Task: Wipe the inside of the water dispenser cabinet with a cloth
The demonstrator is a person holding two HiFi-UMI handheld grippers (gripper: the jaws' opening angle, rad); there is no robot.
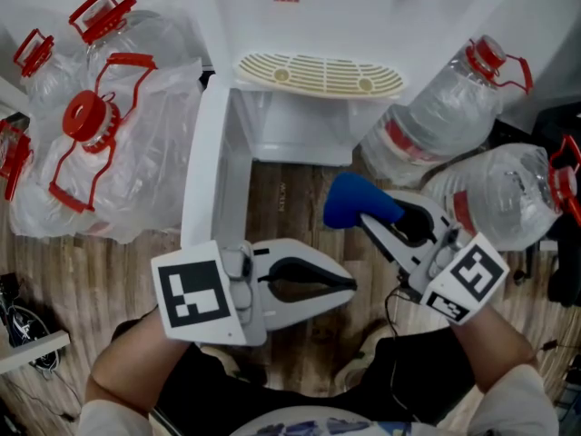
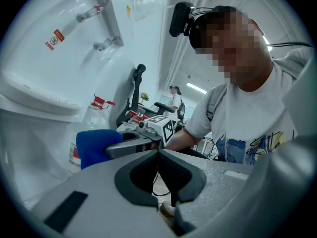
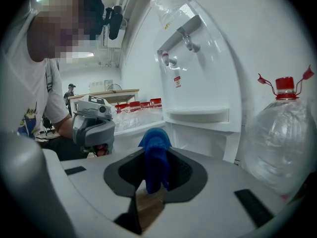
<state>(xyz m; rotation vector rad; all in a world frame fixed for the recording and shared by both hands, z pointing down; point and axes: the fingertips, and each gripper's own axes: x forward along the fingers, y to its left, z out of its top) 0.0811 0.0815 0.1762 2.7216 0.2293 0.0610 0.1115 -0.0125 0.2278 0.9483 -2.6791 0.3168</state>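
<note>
Blue crumpled cloth (image 1: 354, 200) pinched in right tongs (image 1: 374, 218); smooth grey left tongs (image 1: 350, 284) clenched on nothing.

Blue cloth (image 1: 356, 201): bunched into a rounded wad, pinched between the jaws of the right gripper (image 1: 374, 220), held just in front of the cabinet opening and outside it. White water dispenser (image 1: 363, 7): upright. Its lower cabinet (image 1: 300, 130) stands open with a white interior, and the door (image 1: 207, 162) is swung outward at the left of the head view.
</note>
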